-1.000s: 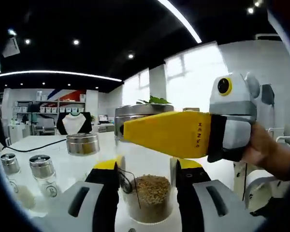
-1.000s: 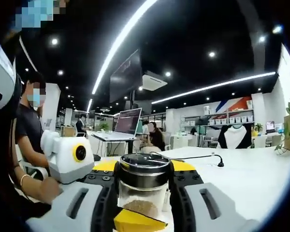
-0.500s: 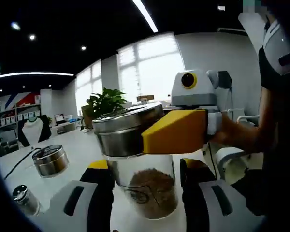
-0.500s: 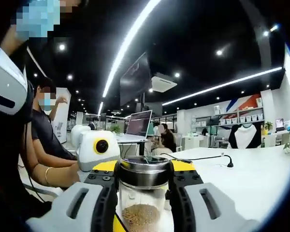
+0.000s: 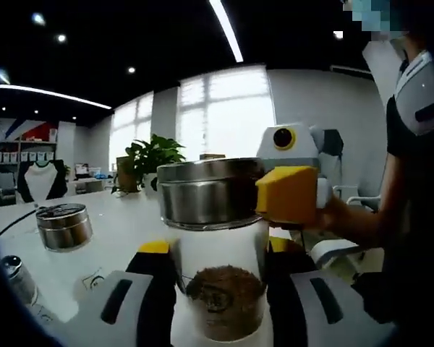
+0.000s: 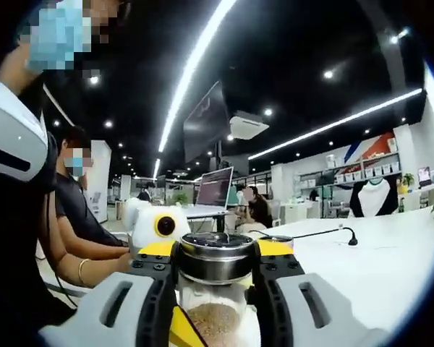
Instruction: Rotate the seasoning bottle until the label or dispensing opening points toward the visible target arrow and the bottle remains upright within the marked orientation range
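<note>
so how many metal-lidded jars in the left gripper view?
3. The held jar stands between the left gripper fingers; a short tin sits on the table behind it; a small shaker is at the frame edge. More may be hidden.

Bottle held upright
A clear glass bottle (image 5: 218,271) with steel lid, brown grains low inside, is seen upright.

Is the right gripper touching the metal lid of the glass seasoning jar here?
Touching. In the right gripper view the right gripper has both yellow-tipped jaws pressed against the sides of the metal lid of the glass seasoning jar, no gap.
</note>
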A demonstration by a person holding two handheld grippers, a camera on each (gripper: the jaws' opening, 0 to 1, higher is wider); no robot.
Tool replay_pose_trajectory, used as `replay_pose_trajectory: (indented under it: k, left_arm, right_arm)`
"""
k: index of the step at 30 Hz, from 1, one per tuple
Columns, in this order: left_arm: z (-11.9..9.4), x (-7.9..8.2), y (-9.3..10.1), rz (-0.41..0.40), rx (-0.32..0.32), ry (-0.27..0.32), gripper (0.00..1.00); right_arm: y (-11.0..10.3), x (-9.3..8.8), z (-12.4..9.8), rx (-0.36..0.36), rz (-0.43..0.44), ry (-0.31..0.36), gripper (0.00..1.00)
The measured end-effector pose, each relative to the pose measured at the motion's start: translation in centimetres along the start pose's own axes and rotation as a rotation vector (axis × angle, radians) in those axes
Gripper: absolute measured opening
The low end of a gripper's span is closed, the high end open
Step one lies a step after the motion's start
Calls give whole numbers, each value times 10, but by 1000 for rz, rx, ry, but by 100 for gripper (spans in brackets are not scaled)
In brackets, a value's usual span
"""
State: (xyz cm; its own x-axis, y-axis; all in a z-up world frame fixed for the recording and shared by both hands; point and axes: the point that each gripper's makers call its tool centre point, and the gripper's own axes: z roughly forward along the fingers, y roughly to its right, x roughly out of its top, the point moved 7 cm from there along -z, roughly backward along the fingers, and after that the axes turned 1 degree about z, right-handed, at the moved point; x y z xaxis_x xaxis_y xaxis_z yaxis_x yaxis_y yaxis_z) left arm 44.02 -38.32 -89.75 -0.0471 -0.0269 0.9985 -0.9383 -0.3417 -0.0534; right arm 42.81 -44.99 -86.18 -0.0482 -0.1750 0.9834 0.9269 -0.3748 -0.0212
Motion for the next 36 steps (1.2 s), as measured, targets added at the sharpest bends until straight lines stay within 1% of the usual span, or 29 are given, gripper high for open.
replay_pose_trajectory:
  k: [1, 4, 6, 7, 8, 11, 12, 14, 15, 16, 17, 18, 19, 20, 21, 23, 24, 25, 27, 28, 29, 30, 33, 34, 36]
  left_arm:
    - [1, -1, 0, 7, 10, -4, 49]
    - [3, -4, 0, 16, 76, -23, 48]
    - [3, -4, -1, -1, 104, -14, 48]
    - [3, -2, -2, -18, 139, 4, 48]
    - [3, -1, -3, -25, 163, 10, 48]
    - [4, 2, -5, -20, 237, 1, 48]
    - [6, 3, -7, -12, 273, 6, 48]
    - [7, 4, -8, -1, 314, 7, 48]
    - [7, 3, -9, -6, 348, 10, 48]
    - [8, 3, -10, -6, 367, 12, 48]
    - [7, 2, -11, -1, 407, 7, 48]
    - [7, 2, -12, 5, 426, 6, 48]
    - [7, 1, -11, 1, 441, -2, 48]
    - [8, 0, -11, -3, 439, -11, 48]
    - [8, -2, -11, -25, 463, -22, 48]
    - [9, -4, -11, -11, 484, -32, 48]
    - [8, -4, -11, -1, 508, -35, 48]
    - [7, -4, -10, 22, 537, -42, 48]
    - [6, -4, -9, 27, 563, -47, 48]
    - [5, -4, -9, 32, 580, -46, 48]
    - [3, -4, -9, 33, 615, -31, 48]
    - [2, -4, -10, 39, 633, -27, 48]
    - [3, -6, -9, 49, 656, -34, 48]
    - [4, -7, -9, 57, 656, -43, 48]
    - [4, -9, -10, 63, 665, -58, 48]
  right_arm:
    - [-1, 0, 0, 2, -4, -3, 38]
    - [-2, 0, 3, -13, -29, -25, 38]
    - [-1, 0, 3, -23, -31, -25, 39]
    - [2, 1, 3, -32, -24, -14, 39]
    - [4, 3, 3, -44, -12, 1, 39]
    - [7, 4, 3, -81, 2, 31, 39]
    - [9, 4, 3, -101, 17, 48, 39]
    - [11, 3, 3, -129, 32, 61, 40]
    - [12, 3, 3, -143, 38, 61, 40]
    - [12, 2, 3, -155, 36, 57, 40]
    - [12, 1, 4, -176, 33, 46, 39]
    - [11, 1, 4, -194, 27, 35, 39]
    - [11, -1, 4, -229, 4, 6, 39]
    - [11, -2, 4, -240, -4, -3, 39]
    - [11, -5, 4, -279, -14, -32, 39]
    - [8, -8, 4, -324, -35, -48, 38]
    - [7, -8, 4, -333, -24, -45, 38]
    - [5, -8, 4, -351, -34, -51, 38]
    - [2, -9, 4, -381, -64, -85, 37]
    - [-1, -7, 5, -398, -67, -88, 37]
    - [-4, -6, 7, -396, -78, -94, 38]
    - [-6, -6, 9, -394, -80, -93, 40]
    - [-7, -8, 14, -409, -73, -106, 45]
    - [-6, -10, 14, -426, -66, -111, 46]
    - [-6, -12, 16, -435, -61, -117, 47]
